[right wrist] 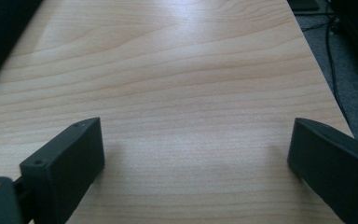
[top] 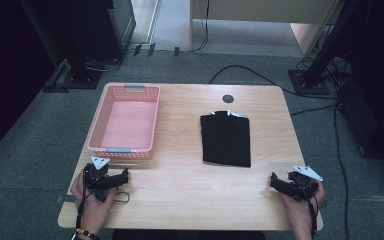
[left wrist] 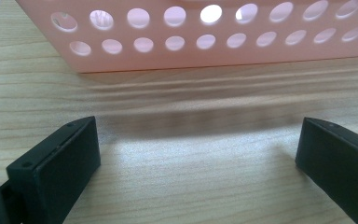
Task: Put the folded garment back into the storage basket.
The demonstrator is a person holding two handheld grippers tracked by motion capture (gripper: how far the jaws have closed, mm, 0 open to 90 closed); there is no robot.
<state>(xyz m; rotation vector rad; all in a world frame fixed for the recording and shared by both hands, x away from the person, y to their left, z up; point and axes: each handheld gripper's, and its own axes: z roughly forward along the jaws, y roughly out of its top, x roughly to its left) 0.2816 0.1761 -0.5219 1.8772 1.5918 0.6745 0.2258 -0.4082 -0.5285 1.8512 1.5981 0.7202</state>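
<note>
Both jaws were held spread, left gripper by the pink basket, right gripper idle; the folded black garment was best pinched at its near corners

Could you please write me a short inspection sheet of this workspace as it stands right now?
Surface: light wooden table, with a round dark grommet near its far edge.
Job's things: folded black garment lying flat, right of centre; pink perforated basket on the left, nothing inside.
Clutter: nothing seen.
Grippers: left tool and right tool both open, holding nothing, near the front corners.
Cables: black cables across the floor behind the table.
Surroundings: grey carpet, dark stand bases.
</note>
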